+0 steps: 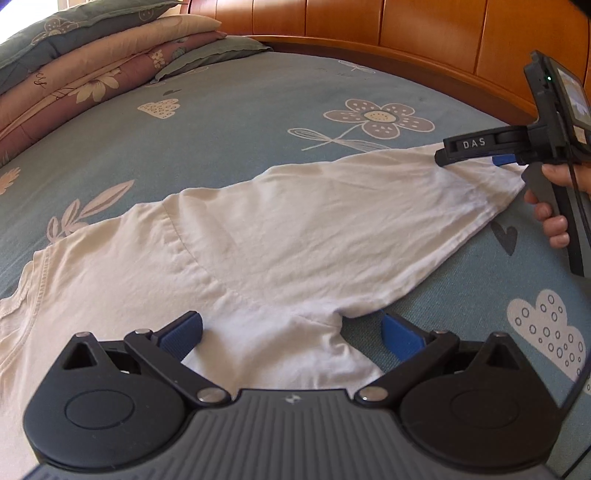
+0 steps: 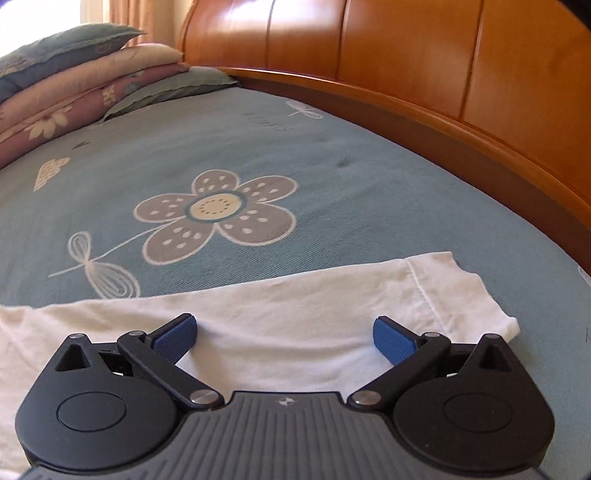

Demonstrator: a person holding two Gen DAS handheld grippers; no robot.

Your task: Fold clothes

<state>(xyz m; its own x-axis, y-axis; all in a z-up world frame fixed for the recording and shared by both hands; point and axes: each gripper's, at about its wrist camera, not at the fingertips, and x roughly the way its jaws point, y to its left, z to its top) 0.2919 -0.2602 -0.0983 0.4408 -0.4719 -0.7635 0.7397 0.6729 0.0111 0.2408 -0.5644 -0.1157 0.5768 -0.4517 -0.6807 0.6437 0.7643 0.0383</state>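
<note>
A white long-sleeved shirt [image 1: 240, 240] lies flat on the blue-green flowered bedsheet [image 1: 258, 110]; one sleeve stretches out to the right. My left gripper [image 1: 291, 336] is open just above the armpit where that sleeve meets the body, one blue pad over the shirt body and the other over the sheet. My right gripper [image 1: 469, 155], held by a hand [image 1: 557, 214], hovers at the far end of the sleeve. In the right wrist view the right gripper [image 2: 284, 334] stands open over the sleeve [image 2: 295, 295], with the hemmed cuff [image 2: 443, 288] just to its right and nothing between its fingers.
A stack of folded quilts and pillows [image 1: 74, 66] sits at the far left of the bed. A curved orange wooden headboard [image 1: 406, 29] runs along the far edge. Flowered sheet lies bare between the shirt and the headboard.
</note>
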